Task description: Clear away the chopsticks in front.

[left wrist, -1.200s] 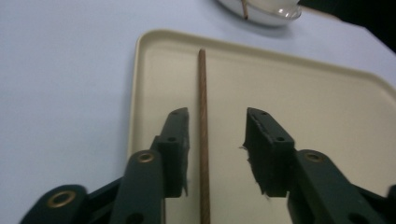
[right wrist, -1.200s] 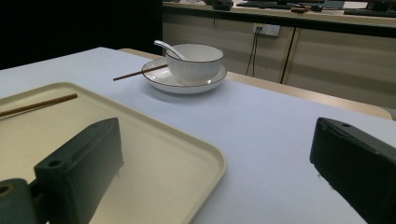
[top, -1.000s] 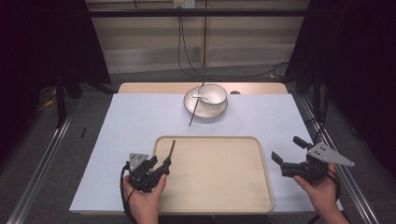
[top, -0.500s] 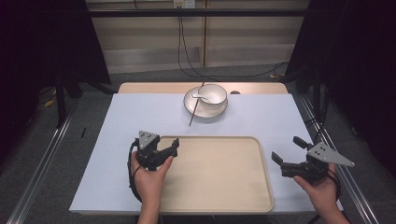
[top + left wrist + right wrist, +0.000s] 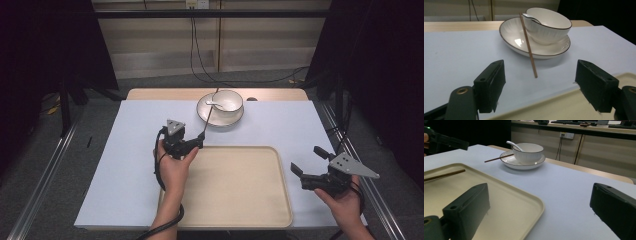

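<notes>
The left gripper [image 5: 192, 145] hovers over the tray's [image 5: 235, 200] far left corner, fingers [image 5: 490, 85] spread wide and empty, aimed at a chopstick [image 5: 528, 46]. That chopstick leans on the plate [image 5: 220, 120] rim, its near tip on the tabletop [image 5: 125, 165]. A bowl [image 5: 226, 102] with a spoon [image 5: 214, 104] sits on the plate. In the right gripper view another chopstick [image 5: 445, 175] lies in the tray. The right gripper [image 5: 312, 170] hangs just right of the tray, fingers [image 5: 467, 210] open, holding nothing.

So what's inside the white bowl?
A white spoon sits in the bowl, its handle sticking out over the rim. The bowl stands on a plate. The bowl's bottom is hidden by its wall, so anything else in there can't be seen.
</notes>
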The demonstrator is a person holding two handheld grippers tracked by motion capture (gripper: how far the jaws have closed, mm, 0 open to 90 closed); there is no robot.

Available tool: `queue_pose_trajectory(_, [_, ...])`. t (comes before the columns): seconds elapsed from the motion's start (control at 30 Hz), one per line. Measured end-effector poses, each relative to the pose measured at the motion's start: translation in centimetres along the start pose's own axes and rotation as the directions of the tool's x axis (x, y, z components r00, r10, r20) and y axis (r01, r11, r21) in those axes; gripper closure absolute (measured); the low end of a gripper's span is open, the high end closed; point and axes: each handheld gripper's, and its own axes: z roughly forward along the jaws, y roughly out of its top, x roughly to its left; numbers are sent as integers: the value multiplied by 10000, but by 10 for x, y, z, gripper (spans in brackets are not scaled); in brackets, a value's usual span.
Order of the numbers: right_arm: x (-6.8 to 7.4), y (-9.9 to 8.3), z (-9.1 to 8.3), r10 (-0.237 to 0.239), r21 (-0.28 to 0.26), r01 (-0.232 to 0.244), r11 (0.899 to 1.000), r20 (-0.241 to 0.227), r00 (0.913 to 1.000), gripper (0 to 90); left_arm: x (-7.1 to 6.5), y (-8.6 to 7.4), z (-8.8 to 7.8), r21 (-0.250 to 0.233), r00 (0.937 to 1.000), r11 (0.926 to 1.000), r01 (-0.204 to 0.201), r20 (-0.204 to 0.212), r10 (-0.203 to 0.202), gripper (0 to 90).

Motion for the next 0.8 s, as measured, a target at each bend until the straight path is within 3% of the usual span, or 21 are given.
queue_pose_trajectory(0.1, [0, 0, 0, -30, -14, 30, 10000, 16, 10000, 21, -3, 7, 23, 233, 9997, 9996, -134, 206, 130, 242])
queue_pose_trajectory(0.2, [-1, 0, -1, -50, -4, 50, 10000, -47, 10000, 21, -4, 11, 32, 347, 9994, 9991, -235, 258, 226, 240])
queue_pose_trajectory(0.23, [-1, 0, -1, -40, -32, 40, 10000, -5, 10000, 21, -4, 13, 39, 419, 9994, 9991, -52, 349, 37, 241])
queue_pose_trajectory(0.33, [-1, 0, -1, -17, 4, 17, 10000, -48, 10000, 21, -2, 18, 52, 497, 9984, 9988, -50, 558, 22, 241])
queue_pose_trajectory(0.37, [-1, 0, -1, 4, 7, -4, 10000, -59, 10000, 21, 1, 21, 60, 662, 9965, 9978, 59, 829, -114, 240])
queue_pose_trajectory(0.43, [-1, 0, -2, 6, -2, -6, 10000, -90, 10000, 22, 3, 24, 67, 778, 9981, 9969, -98, 611, 51, 240])
queue_pose_trajectory(0.5, [-1, 0, -2, 12, 22, -12, 10000, -81, 10000, 22, 7, 25, 74, 753, 9971, 9972, -32, 758, -25, 241])
queue_pose_trajectory(0.6, [-1, 0, -1, 16, 12, -16, 10000, -45, 10000, 22, 10, 26, 83, 825, 9982, 9966, -66, 607, 16, 259])
queue_pose_trajectory(0.73, [-1, 0, -1, 1, 5, -1, 10000, -106, 9999, 22, 16, 27, 92, 1024, 9990, 9944, -257, 390, 218, 352])
queue_pose_trajectory(0.8, [-1, 0, -1, 4, 4, -4, 10000, -116, 9999, 22, 19, 28, 100, 1180, 9994, 9925, -324, 186, 304, 441])
